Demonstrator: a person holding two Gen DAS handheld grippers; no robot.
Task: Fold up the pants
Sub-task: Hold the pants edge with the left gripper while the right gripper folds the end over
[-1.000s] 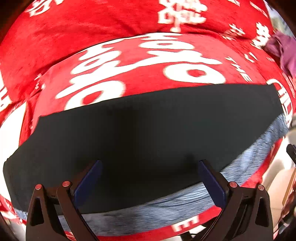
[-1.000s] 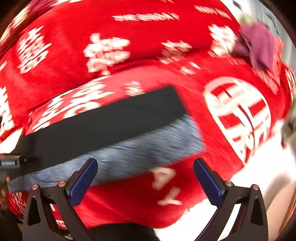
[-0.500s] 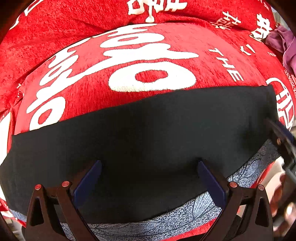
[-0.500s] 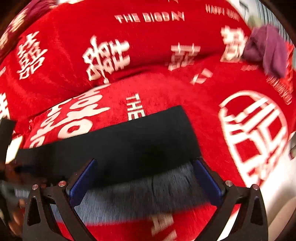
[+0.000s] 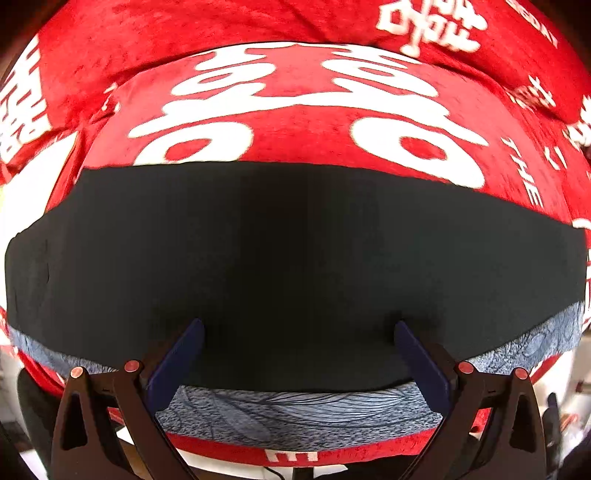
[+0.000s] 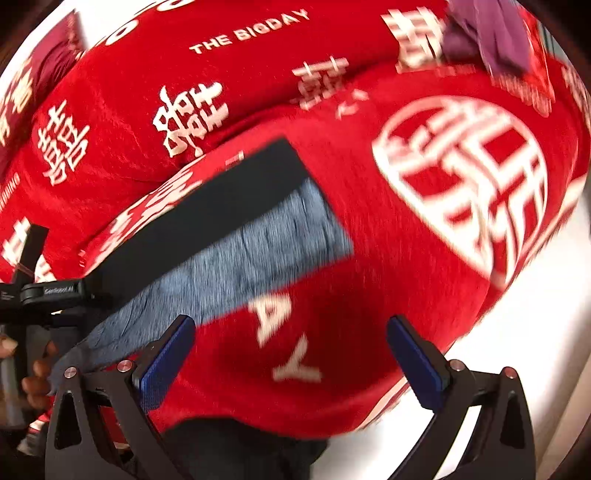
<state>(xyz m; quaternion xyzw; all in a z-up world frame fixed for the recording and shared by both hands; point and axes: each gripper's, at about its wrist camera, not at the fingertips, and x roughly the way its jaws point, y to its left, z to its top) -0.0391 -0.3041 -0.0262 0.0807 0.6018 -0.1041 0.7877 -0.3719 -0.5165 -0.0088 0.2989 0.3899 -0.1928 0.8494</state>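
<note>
Right gripper (image 6: 290, 354) pulls back off the pants (image 5: 295, 266), now over red cover (image 6: 369, 258); left gripper (image 5: 299, 354) shifts left along them. Both jaws spread, empty. Pants lie flat in 1 long band, likely ready for the next fold.

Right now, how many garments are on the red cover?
2. The folded pants lie flat on the red cover; a purple garment sits bunched at its far right. More may be out of frame.
</note>
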